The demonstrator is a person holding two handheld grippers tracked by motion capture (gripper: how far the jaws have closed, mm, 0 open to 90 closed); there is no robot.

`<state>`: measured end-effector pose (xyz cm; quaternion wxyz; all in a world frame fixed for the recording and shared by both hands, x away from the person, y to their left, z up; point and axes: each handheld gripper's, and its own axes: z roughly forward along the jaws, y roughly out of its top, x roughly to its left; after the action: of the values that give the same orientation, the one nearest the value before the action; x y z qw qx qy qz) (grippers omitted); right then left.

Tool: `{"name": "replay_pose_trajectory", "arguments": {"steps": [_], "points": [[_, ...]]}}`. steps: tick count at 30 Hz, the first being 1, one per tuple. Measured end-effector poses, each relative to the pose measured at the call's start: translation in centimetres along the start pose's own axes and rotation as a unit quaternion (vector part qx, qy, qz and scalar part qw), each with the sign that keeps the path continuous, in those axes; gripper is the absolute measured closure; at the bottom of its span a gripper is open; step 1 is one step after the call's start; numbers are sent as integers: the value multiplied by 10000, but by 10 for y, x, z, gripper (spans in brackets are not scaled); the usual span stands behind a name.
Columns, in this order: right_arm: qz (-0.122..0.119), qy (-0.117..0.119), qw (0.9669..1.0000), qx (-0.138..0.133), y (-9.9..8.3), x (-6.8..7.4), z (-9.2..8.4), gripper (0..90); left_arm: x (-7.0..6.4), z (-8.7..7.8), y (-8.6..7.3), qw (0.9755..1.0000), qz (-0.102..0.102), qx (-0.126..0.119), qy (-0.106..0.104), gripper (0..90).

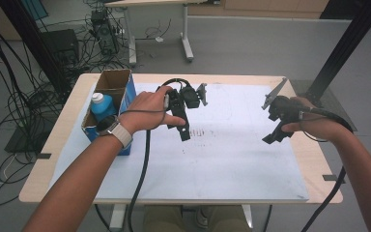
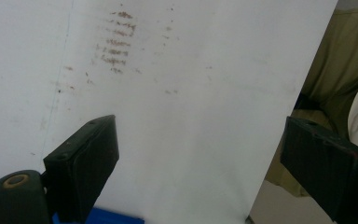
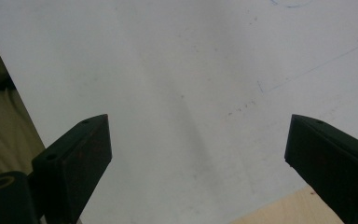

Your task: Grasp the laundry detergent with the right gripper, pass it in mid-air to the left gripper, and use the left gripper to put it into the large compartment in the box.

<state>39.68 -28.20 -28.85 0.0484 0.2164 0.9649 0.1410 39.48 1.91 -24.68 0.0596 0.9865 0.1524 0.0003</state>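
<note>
My left gripper [image 1: 184,131] hangs over the middle of the white sheet [image 1: 232,159], held by the left hand just right of the blue box [image 1: 125,92]. Its two black jaws stand wide apart in the left gripper view [image 2: 200,158], with bare white sheet and brown smudges [image 2: 116,44] between and beyond them. My right gripper [image 1: 270,137] hovers near the sheet's right edge. In the right gripper view [image 3: 198,154] its jaws are spread wide over bare white sheet, nothing between them.
A blue cardboard box stands open at the table's left, holding a blue bottle with a white cap [image 1: 100,104]. The wooden table edge [image 1: 319,159] borders the sheet on the right. Cables and a black frame post [image 1: 338,53] lie beyond the table.
</note>
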Motion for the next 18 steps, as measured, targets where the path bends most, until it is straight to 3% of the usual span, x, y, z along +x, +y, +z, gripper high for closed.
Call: {"name": "replay_pose_trajectory", "arguments": {"steps": [18], "points": [[22,8,10000,-16,-5,2,2,71,0,7,-1,10000,-54,-13,-54,120]]}}
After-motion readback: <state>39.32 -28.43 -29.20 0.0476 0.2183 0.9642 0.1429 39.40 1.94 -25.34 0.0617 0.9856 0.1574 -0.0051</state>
